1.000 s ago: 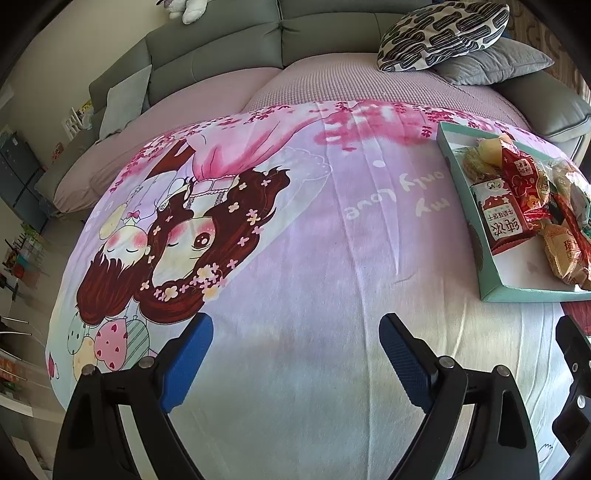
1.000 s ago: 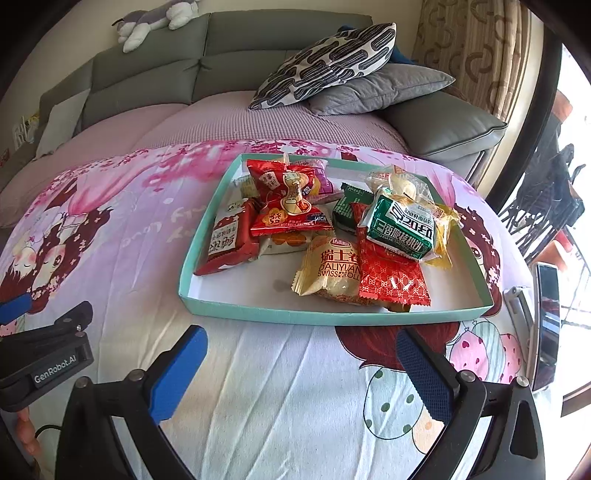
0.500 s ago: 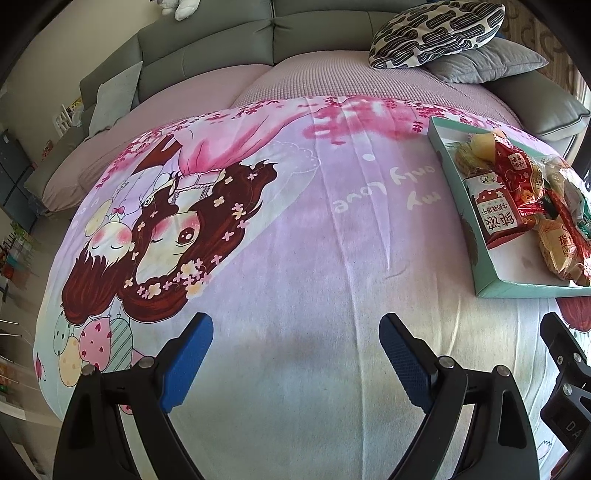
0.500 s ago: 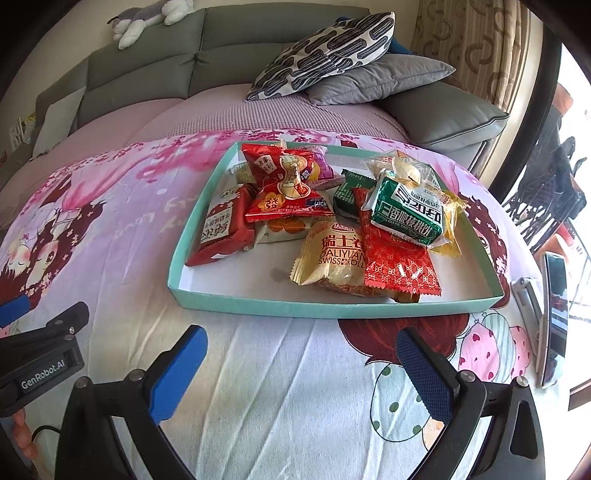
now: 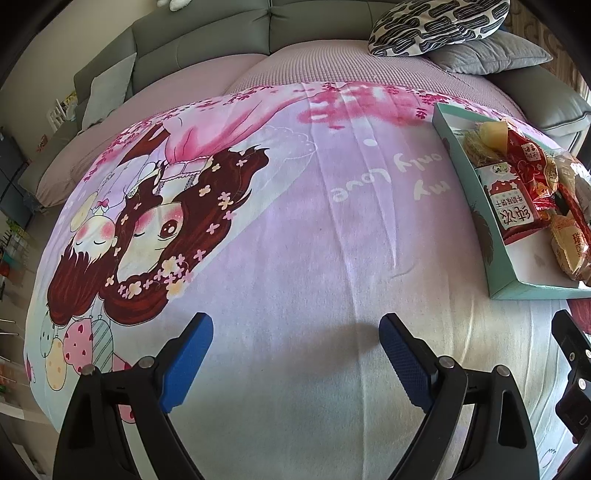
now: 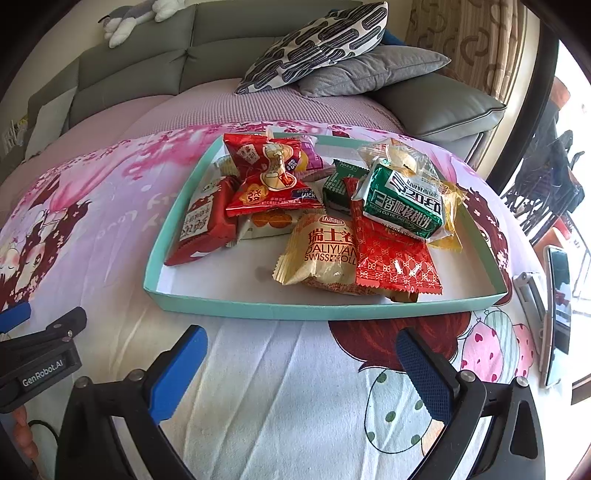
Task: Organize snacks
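A shallow teal tray (image 6: 288, 309) lies on a pink cartoon-print blanket (image 5: 295, 229) and holds several snack packets. Among them are a red packet (image 6: 269, 177), a golden Swiss roll packet (image 6: 325, 254), a green packet (image 6: 402, 206) and a dark red packet (image 6: 207, 221). My right gripper (image 6: 303, 354) hovers open just short of the tray's near rim, nothing between its blue pads. My left gripper (image 5: 295, 339) is open over bare blanket, left of the tray (image 5: 491, 258), and its body shows at the left edge of the right wrist view (image 6: 40, 354).
A grey sofa (image 6: 155, 66) runs along the back with a patterned cushion (image 6: 317, 40) and a grey cushion (image 6: 373, 70). A phone-like device (image 6: 557, 310) lies at the blanket's right edge. A plush toy (image 6: 129, 18) sits on the sofa back.
Both views have crept slightly closer to the blanket and tray; the tray sits a little lower and larger in the right wrist view. Both grippers stay open.
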{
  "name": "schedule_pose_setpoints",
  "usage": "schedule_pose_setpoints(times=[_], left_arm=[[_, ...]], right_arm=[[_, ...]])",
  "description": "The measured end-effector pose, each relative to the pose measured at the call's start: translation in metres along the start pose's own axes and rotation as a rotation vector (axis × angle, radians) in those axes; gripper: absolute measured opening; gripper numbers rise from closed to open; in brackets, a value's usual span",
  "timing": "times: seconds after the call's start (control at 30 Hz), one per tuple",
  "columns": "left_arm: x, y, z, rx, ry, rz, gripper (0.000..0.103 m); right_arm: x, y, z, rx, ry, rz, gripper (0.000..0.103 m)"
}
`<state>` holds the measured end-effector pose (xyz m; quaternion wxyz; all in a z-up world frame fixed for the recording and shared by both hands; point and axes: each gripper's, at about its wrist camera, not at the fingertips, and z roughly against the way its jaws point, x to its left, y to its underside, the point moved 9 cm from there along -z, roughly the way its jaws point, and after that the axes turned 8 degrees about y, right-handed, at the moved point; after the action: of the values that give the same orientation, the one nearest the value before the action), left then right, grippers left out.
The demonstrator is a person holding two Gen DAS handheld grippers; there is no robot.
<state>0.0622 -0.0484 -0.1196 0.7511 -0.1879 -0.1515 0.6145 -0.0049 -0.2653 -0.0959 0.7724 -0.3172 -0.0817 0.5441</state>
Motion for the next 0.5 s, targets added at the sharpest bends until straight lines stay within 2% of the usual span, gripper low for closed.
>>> schedule_pose_setpoints(times=[0.5], left_arm=[[-0.0010, -0.0020, -0.0010, -0.007, 0.002, -0.001, 0.092]], right_arm=[[0.0035, 0.0011, -0.0037, 0.001, -0.003, -0.004, 0.103]])
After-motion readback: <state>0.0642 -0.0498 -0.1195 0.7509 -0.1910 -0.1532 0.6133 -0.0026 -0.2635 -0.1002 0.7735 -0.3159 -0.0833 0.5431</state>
